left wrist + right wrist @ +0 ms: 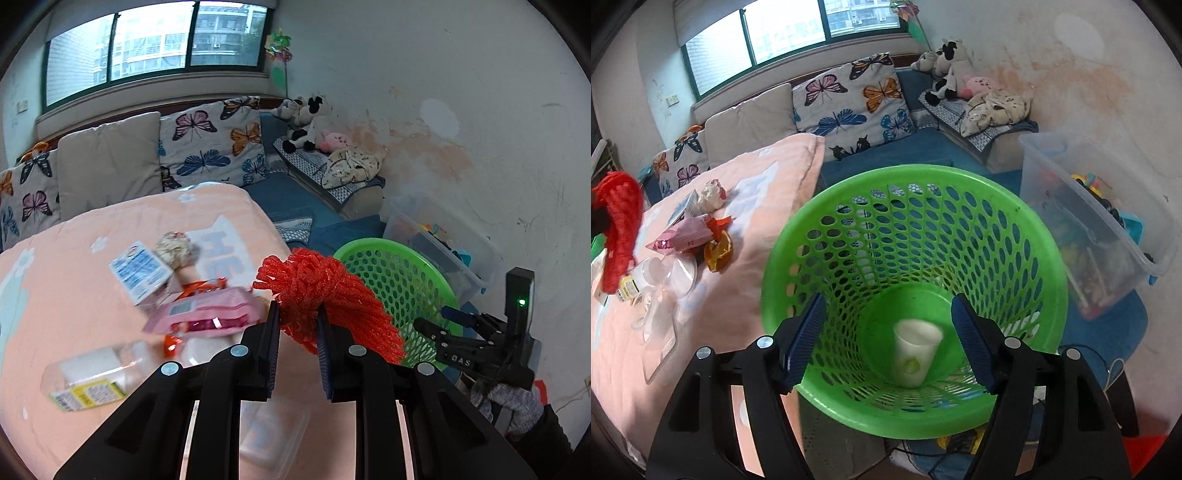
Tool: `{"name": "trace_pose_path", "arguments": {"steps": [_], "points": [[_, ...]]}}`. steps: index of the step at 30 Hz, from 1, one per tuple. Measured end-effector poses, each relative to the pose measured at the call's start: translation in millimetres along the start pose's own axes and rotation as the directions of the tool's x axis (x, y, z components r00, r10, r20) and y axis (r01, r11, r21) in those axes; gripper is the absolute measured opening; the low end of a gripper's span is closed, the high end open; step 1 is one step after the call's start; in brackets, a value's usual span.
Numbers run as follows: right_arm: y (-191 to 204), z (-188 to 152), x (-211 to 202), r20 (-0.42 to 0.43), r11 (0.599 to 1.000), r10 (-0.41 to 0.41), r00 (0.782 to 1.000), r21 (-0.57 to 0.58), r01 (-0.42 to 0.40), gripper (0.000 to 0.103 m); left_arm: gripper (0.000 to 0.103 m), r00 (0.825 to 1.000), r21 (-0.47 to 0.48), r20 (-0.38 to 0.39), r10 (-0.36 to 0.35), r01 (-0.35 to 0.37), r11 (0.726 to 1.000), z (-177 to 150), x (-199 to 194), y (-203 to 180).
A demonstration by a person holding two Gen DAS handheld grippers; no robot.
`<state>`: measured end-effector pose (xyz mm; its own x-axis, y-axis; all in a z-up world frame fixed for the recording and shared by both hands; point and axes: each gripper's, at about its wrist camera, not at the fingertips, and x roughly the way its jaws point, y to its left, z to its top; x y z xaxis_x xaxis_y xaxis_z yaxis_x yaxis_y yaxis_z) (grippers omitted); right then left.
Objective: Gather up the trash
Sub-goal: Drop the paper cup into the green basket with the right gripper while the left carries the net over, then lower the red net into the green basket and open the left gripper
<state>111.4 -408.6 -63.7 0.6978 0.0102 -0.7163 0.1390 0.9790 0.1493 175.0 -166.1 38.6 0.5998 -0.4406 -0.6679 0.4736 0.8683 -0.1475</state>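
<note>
Where the peach quilt [74,295] of the bed ends at its right edge, the green basket [1027,236] stands just beside it on the blue floor, its mouth open with only a white cup [916,350] at the bottom. Pillows, plush toys and a clear storage bin [1108,206] line the stained wall under the window. The left gripper [295,325] is clamped on a red mesh bag [325,291] above wrappers and a bottle [88,376] on the quilt, while the right gripper [886,343] hangs wide open and empty over the basket.
</note>
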Motion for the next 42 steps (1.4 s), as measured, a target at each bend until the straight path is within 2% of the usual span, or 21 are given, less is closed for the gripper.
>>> {"name": "trace_pose_path", "arguments": {"steps": [16, 25, 27, 29, 34, 42], "points": [[-28, -23, -40, 0.066, 0.999, -0.025, 0.998, 0.028, 0.023, 0.088, 0.019, 0.990, 0.074, -0.137, -0.034, 0.044, 0.996, 4, 78, -54], [-37, -29, -49, 0.077, 0.996, -0.023, 0.997, 0.090, 0.016, 0.091, 0.022, 0.980, 0.086, -0.187, -0.071, 0.089, 0.992, -4, 102, -75], [-36, -31, -50, 0.075, 0.996, -0.022, 0.997, 0.091, 0.016, 0.091, 0.027, 0.977, 0.083, -0.194, -0.083, 0.101, 0.991, -7, 106, -77], [-35, -32, -51, 0.074, 0.996, -0.018, 0.997, 0.088, 0.012, 0.091, 0.048, 0.977, 0.081, -0.194, -0.084, 0.101, 0.992, -9, 106, -78], [-28, -34, -54, 0.076, 0.998, -0.020, 0.997, 0.069, 0.015, 0.091, 0.051, 0.982, 0.092, -0.171, -0.084, 0.101, 0.991, -12, 98, -78], [-16, -37, -60, 0.081, 0.999, -0.003, 0.997, 0.051, -0.001, 0.091, 0.057, 0.986, 0.057, -0.148, -0.078, 0.087, 0.995, -14, 81, -62]]}}
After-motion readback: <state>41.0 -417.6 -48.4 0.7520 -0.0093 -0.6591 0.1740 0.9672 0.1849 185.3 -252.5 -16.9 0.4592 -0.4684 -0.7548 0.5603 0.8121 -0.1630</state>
